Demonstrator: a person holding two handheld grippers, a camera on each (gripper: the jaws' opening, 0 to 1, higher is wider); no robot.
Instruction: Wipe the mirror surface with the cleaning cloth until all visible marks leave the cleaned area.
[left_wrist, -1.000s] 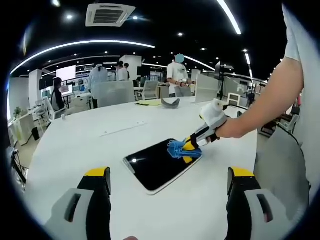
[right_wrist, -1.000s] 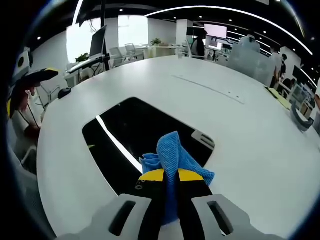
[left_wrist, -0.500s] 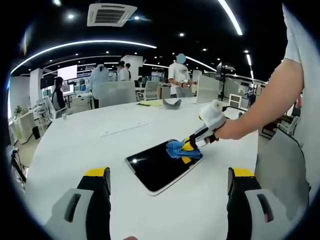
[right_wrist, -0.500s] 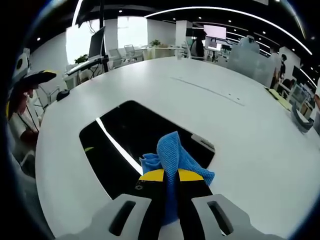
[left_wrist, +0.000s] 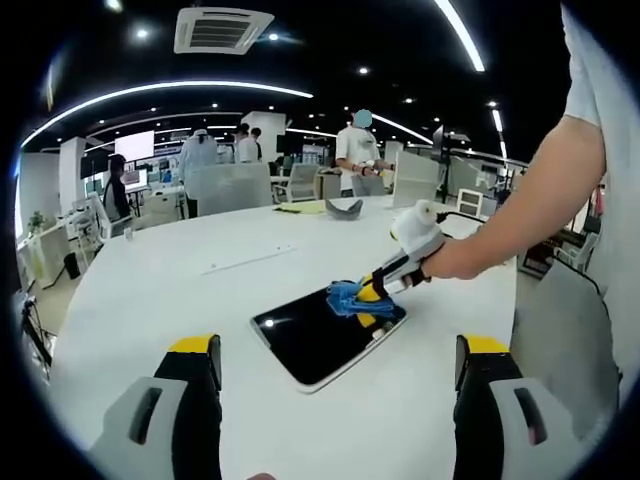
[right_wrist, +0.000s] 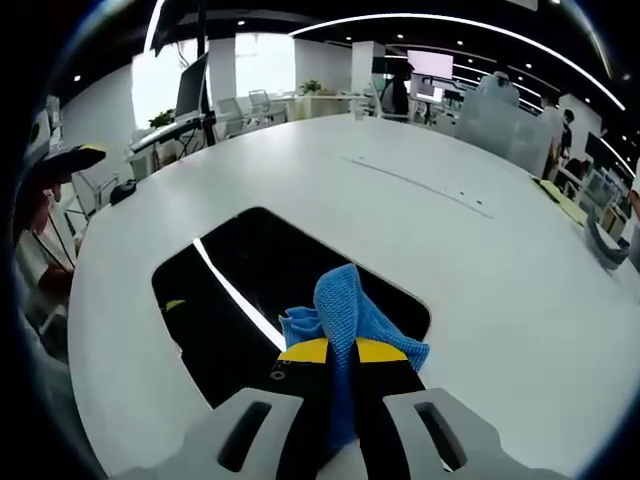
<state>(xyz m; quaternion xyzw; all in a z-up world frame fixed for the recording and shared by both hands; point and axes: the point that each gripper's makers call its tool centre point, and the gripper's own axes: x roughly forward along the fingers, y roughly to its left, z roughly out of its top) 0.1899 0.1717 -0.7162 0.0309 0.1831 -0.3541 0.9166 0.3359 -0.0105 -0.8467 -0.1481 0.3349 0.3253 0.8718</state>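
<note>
A dark rectangular mirror (left_wrist: 318, 339) lies flat on the white table (left_wrist: 150, 290), ahead of my left gripper (left_wrist: 338, 362), which hangs open above the table with nothing between its yellow-tipped jaws. My right gripper (left_wrist: 372, 293) comes in from the right, shut on a blue cleaning cloth (left_wrist: 346, 296) that rests on the mirror's far right corner. In the right gripper view the blue cloth (right_wrist: 345, 309) sticks up from the shut right gripper (right_wrist: 343, 352), and the mirror (right_wrist: 255, 300) reflects a bright ceiling light strip.
A person's bare arm (left_wrist: 525, 215) holds the right gripper. Several people (left_wrist: 355, 150) stand at the table's far side by chairs and desks. A grey curved object (left_wrist: 343, 206) and yellow paper (left_wrist: 300, 207) lie at the far edge. A thin strip (right_wrist: 415, 180) lies on the table.
The right gripper and cloth have slid a little further across the mirror, toward its middle. The left gripper has stayed put.
</note>
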